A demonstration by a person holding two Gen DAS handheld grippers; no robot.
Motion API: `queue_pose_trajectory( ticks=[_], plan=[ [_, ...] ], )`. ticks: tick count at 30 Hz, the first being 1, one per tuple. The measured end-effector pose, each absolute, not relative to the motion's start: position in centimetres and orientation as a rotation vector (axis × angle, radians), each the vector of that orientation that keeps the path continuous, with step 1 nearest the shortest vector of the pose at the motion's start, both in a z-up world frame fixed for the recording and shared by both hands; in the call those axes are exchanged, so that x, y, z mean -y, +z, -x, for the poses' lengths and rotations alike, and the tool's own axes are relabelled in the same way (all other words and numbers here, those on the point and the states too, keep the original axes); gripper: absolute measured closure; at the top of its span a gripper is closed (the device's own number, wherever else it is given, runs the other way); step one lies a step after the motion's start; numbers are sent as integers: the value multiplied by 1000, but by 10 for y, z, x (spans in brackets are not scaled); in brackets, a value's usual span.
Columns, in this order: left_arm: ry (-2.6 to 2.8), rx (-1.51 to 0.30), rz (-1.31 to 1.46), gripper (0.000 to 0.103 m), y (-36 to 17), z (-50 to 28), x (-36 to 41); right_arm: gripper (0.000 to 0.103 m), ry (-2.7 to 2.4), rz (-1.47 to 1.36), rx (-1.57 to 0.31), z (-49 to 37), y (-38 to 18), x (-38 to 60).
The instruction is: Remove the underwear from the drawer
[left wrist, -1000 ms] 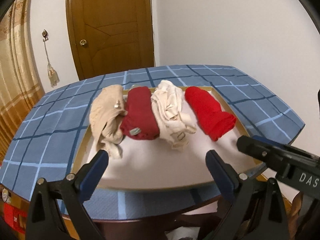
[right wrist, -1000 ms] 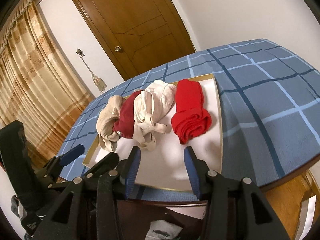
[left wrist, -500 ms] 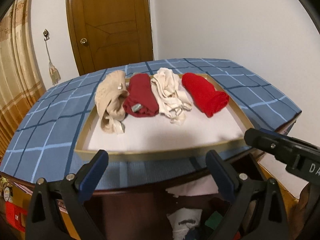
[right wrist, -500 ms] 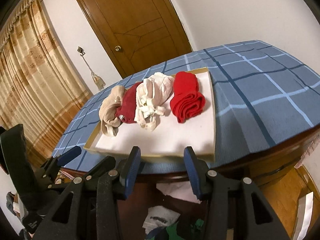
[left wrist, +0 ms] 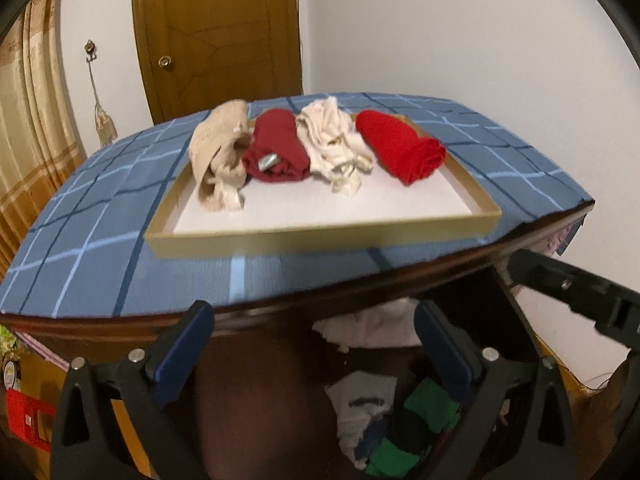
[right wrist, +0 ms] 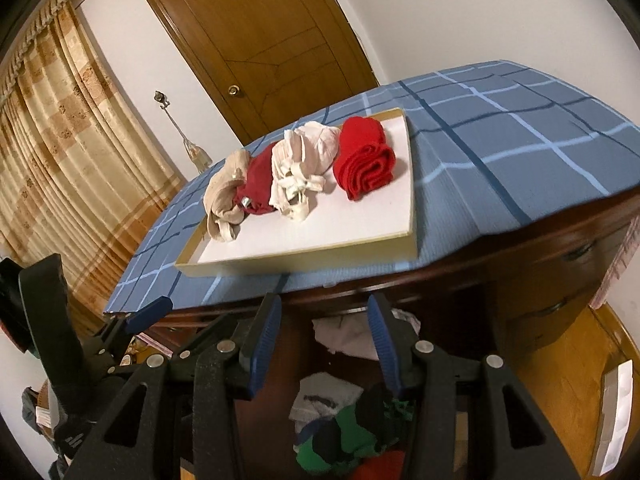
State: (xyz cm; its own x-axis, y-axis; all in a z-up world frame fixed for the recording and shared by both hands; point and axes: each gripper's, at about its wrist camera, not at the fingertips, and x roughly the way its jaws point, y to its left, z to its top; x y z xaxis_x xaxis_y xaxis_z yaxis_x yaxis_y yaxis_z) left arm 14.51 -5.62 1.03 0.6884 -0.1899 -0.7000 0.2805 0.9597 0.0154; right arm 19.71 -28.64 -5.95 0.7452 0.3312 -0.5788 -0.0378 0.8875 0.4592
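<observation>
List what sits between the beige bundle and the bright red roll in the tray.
Two pieces: a dark red roll next to the beige bundle, then a cream bundle beside the bright red roll. The left wrist view shows the tray row best.

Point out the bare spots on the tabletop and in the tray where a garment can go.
The tray is bare along its near half, between its front wall and the four bundles. The blue tablecloth is bare right of the tray, also left and in front. It is crowded along the tray's far half: beige, dark red, cream, bright red.
</observation>
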Motion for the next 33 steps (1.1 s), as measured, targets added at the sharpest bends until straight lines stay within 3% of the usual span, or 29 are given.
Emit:
queue_pose_trajectory(
  ticks=[17,33],
  plan=[
    [-281,-895,-160,1,-43,-115,41,55,151,-436,-790,-158,-111,293],
    [-250,-1009,-216,2,-72,-127,26,55,209,-572,-1056,-165,-177,275]
  ],
)
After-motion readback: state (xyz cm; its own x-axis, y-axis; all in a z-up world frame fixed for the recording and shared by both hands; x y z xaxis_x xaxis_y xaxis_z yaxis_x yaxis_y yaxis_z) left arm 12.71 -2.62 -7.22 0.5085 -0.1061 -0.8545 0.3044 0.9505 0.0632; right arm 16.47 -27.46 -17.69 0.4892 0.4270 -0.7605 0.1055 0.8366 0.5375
